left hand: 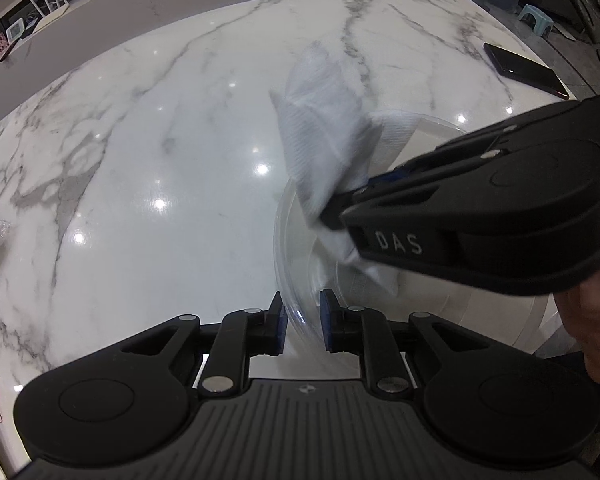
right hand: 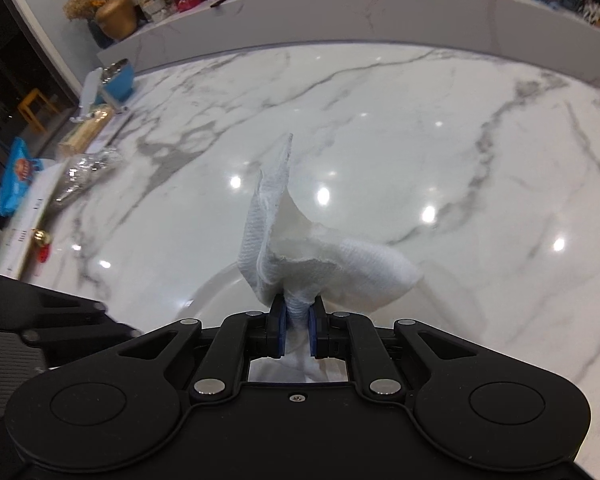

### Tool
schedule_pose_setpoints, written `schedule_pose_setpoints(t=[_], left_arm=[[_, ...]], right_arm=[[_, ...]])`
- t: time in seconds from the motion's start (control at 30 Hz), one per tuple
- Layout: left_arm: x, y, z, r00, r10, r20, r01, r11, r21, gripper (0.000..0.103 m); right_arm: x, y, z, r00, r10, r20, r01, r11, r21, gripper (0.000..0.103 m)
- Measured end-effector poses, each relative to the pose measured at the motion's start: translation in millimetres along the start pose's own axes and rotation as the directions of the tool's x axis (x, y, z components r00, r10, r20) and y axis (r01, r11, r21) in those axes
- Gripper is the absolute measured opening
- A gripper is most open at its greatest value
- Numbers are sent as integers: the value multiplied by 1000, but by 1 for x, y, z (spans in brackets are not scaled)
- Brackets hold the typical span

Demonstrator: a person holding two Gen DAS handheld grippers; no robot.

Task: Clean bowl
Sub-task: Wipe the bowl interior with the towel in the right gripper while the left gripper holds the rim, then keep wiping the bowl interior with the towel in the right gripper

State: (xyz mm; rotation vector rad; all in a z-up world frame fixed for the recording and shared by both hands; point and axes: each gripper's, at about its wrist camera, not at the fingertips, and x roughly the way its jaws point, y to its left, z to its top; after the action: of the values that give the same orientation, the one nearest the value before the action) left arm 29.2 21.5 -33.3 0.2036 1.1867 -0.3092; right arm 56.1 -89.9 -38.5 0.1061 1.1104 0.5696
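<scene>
A: Where does the bowl [left hand: 300, 264] sit?

B: It is a clear bowl on the marble table [left hand: 160, 140], toward the near right side in the left wrist view. The left gripper [left hand: 303, 326] has closed its two blue pads on the near rim, one pad outside the wall and one inside.

A: And the other tongs?

B: The right gripper [right hand: 297, 330] is nearly closed, pinching a white paper towel [right hand: 300, 252] between its pads. In the left view it reaches in from the right, and the towel hangs partly inside the bowl and fans up above the rim.

A: What gets in the way?

B: The right gripper's black body covers most of the bowl's right half in the left view. In the right view the towel hides much of the bowl, and only a pale curved rim shows.

A: Anything else around?

B: A black phone [left hand: 524, 70] lies at the table's far right edge. On the left edge are crinkled clear wrapping [right hand: 88, 176], a blue packet [right hand: 18, 176] and a blue pot [right hand: 118, 78].
</scene>
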Motion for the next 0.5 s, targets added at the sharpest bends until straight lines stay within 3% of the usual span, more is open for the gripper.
schedule_pose_setpoints(t=[0.27,0.37,0.5], left_arm=[[0,-1,0,1000,7,3,-7,1000,4,15],[0,-1,0,1000,8,4,-8,1000,6,15],[1,-1,-1,1000,15,4,-15,1000,7,15]], right_arm=[[4,4,0,994,105,-33,-103,994,45,10],[3,6,0,998,55,-4,-55,998,34,10],[-2,5,0,996,-74,45,74,997,18,9]])
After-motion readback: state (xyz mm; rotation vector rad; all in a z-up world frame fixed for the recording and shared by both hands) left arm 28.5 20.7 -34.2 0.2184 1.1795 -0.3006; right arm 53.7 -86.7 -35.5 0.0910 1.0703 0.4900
